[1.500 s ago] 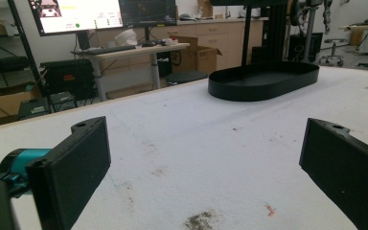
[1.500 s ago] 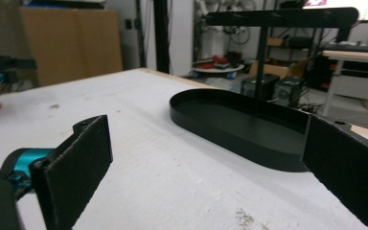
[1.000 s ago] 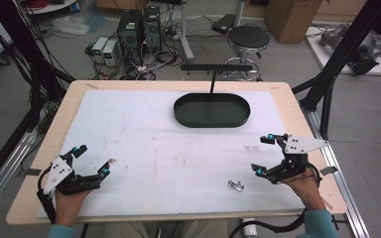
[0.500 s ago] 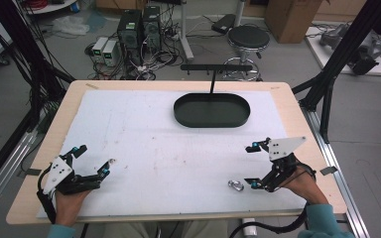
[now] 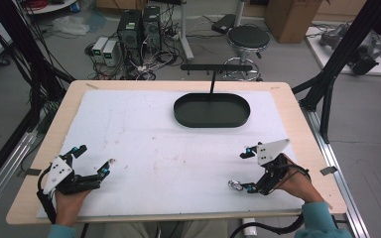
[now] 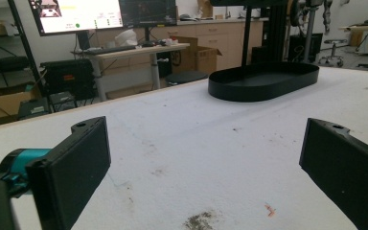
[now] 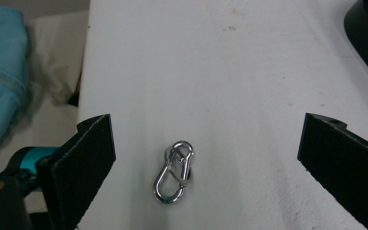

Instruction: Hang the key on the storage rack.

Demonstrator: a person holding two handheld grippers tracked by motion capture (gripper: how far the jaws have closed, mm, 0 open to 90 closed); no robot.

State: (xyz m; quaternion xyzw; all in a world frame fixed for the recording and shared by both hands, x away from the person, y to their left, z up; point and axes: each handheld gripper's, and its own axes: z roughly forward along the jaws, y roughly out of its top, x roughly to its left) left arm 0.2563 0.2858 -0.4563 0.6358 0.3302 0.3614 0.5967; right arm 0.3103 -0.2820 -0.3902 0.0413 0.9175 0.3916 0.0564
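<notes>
A small silver carabiner (image 7: pixel 175 171) lies flat on the white mat near the table's front edge, seen in the high view as the carabiner (image 5: pixel 234 185). My right gripper (image 5: pixel 246 169) is open and low over the mat, and one jaw tip is right beside the carabiner. In the right gripper view the right gripper (image 7: pixel 206 143) has its jaws wide apart, with the carabiner between them and touching neither. My left gripper (image 5: pixel 95 156) rests open at the front left with nothing between its jaws. The left gripper view shows bare mat between the jaws of the left gripper (image 6: pixel 203 139).
A black oval tray (image 5: pixel 178 111) with a T-shaped stand sits at the back centre of the mat, also visible as the tray (image 6: pixel 249 91). A stool (image 5: pixel 248 37) and computer boxes (image 5: pixel 139 27) stand on the floor beyond the table. A teal sleeve (image 7: pixel 0 72) is at the front edge.
My right gripper has swung left and toward the front edge, so the carabiner now lies between its open jaws. The left gripper has not moved.
</notes>
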